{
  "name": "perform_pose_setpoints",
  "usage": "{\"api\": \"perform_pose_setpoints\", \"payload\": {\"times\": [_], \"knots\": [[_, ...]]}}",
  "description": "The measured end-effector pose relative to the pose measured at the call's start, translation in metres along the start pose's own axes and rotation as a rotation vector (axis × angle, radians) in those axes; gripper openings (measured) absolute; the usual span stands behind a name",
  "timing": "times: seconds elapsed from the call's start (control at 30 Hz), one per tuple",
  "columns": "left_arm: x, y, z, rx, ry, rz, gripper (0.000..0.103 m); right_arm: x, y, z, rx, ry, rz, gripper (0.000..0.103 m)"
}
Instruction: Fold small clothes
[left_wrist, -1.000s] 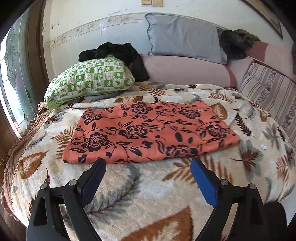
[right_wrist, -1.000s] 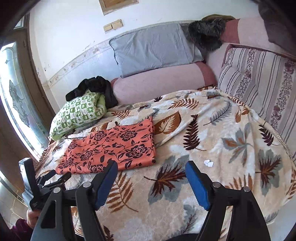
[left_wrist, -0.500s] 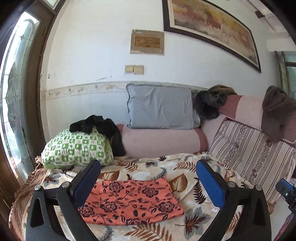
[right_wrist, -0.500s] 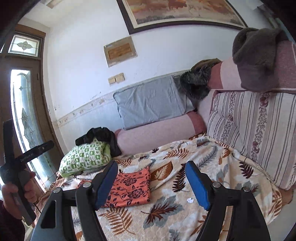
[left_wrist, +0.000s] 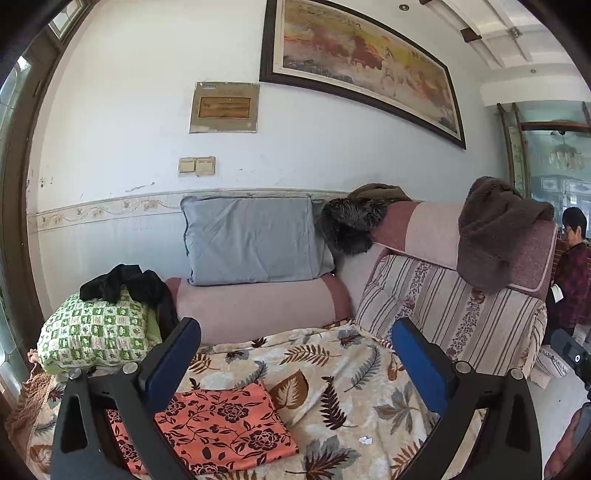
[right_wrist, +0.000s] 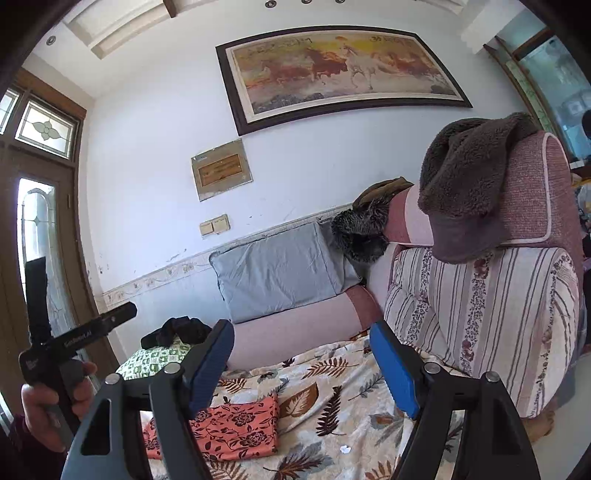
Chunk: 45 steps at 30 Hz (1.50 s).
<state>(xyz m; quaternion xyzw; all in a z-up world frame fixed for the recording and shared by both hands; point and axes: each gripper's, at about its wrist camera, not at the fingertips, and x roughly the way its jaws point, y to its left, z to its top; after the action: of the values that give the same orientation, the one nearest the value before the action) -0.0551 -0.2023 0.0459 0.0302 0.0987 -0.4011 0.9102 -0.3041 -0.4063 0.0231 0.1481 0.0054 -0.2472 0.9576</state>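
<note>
Leaf-patterned beige fleece blanket (left_wrist: 343, 373) spread over the sofa. Folded orange floral-print cloth (left_wrist: 225, 424) flat on the blanket, below the green checked pillow (left_wrist: 96, 332). Above the blanket: left gripper (left_wrist: 295, 365) spread wide, empty; right gripper (right_wrist: 301, 365) likewise parted, pinching nothing.

white wall (left_wrist: 129, 92), framed horse painting (right_wrist: 340, 70), striped sofa (left_wrist: 443, 306)

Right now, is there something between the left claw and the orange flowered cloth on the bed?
Nothing visible. The left claw is open and empty, raised above the leaf-print blanket. The orange flowered cloth lies folded flat below it, with nothing on top.
</note>
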Motion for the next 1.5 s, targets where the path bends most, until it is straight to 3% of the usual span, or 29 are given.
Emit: {"api": "perform_pose_setpoints", "payload": {"times": [0.27, 0.37, 0.53, 0.8, 0.93, 1.07, 1.5], "knots": [[-0.01, 0.05, -0.02, -0.016, 0.032, 0.145, 0.103, 0.019, 0.026, -0.017, 0.011, 0.033, 0.056, 0.079], [-0.011, 0.075, -0.038, -0.023, 0.108, 0.206, 0.103, 0.029, 0.038, -0.03, 0.024, 0.055, 0.094, 0.079], [-0.017, 0.119, -0.075, -0.057, 0.261, 0.329, 0.103, 0.065, 0.058, -0.051, 0.148, 0.169, 0.181, 0.079], [-0.063, 0.188, -0.105, -0.141, 0.29, 0.524, 0.103, 0.128, 0.155, -0.102, 0.093, 0.382, 0.293, 0.079], [-0.081, 0.214, -0.114, -0.161, 0.278, 0.594, 0.103, 0.139, 0.193, -0.125, 0.063, 0.453, 0.342, 0.079], [-0.09, 0.232, -0.12, -0.18, 0.277, 0.63, 0.103, 0.139, 0.217, -0.135, 0.017, 0.475, 0.37, 0.079], [-0.078, 0.249, -0.137, -0.205, 0.328, 0.63, 0.103, 0.154, 0.243, -0.152, -0.025, 0.526, 0.381, 0.079]]}}
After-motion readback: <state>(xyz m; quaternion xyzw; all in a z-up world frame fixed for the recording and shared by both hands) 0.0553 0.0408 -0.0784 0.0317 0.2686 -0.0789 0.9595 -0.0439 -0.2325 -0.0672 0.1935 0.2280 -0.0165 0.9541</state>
